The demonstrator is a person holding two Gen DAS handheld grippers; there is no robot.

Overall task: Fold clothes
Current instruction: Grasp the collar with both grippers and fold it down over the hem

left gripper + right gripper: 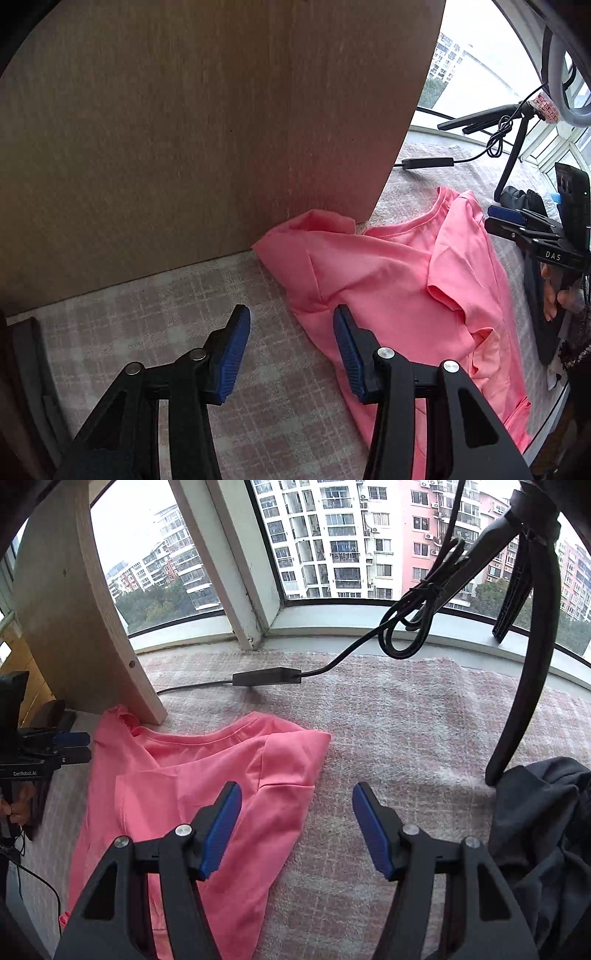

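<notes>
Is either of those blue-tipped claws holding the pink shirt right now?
No: the right gripper and left gripper are both open above the pink shirt.

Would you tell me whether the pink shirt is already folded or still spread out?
Partly folded. The pink shirt lies on the plaid cloth with its right side and sleeve turned in over the body; its lower hem is hidden.
</notes>
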